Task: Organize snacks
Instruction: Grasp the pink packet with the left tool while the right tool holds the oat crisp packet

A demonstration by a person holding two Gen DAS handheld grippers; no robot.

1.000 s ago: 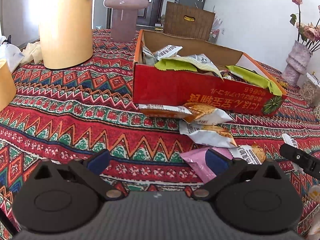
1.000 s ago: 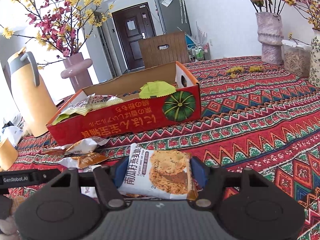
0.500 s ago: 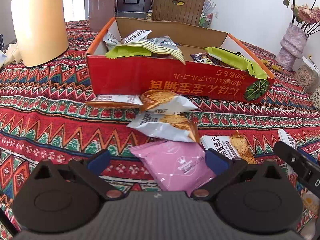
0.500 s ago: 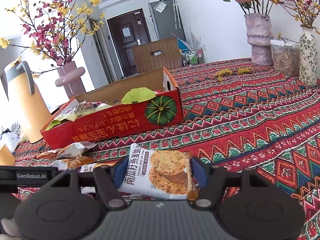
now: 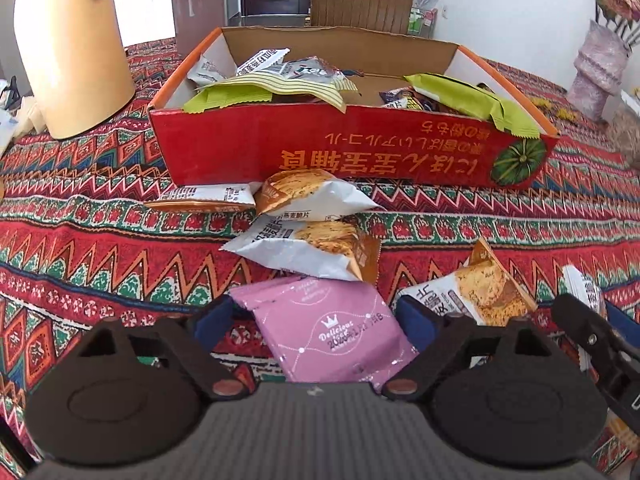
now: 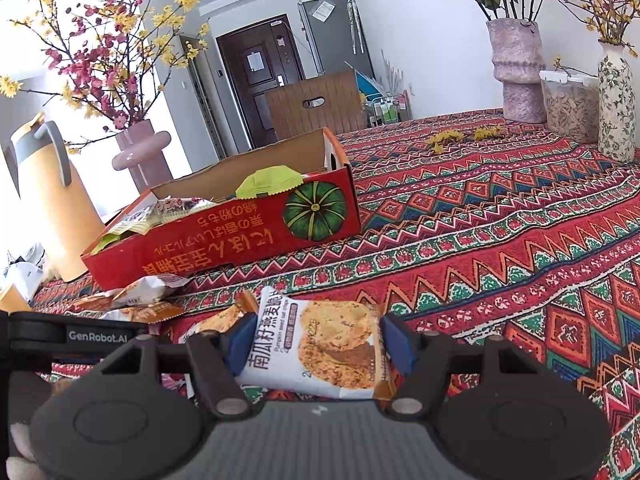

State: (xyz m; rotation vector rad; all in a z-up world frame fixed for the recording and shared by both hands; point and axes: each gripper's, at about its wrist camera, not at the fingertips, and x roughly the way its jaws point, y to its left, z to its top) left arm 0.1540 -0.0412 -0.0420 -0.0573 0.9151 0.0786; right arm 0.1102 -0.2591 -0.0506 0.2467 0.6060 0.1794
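Both grippers are low over the red patterned tablecloth [image 5: 100,216] right now. On my left gripper [image 5: 316,316] the jaws have just been closing, and the flat pink foil snack packet [image 5: 328,332] lies between the 2 blue pads; the left pad sits at the packet's corner and the right pad right by its other edge, but I cannot tell whether they press on it yet, and the packet lies flat on the cloth. Over on my right gripper [image 6: 314,340] the jaws are clamped on a white oat-crisp packet printed with a brown biscuit [image 6: 320,352], 1 blue pad on each side edge, the packet lifted just off the cloth. Ahead of both sits the long red cardboard box with the green pumpkin picture [image 5: 360,148], open on top, green and white wrappers heaped inside. Between the pink packet and the box front lie 2 more white oat-crisp packets [image 5: 312,236] stacked loosely, 1 touching the box wall, with another flat white packet [image 5: 204,198] just beside them on the left. Another oat-crisp packet [image 5: 476,292] lies right of my left gripper, near the black arm of my other tool. Well left of the box stands the tall cream thermos jug [image 5: 72,48].
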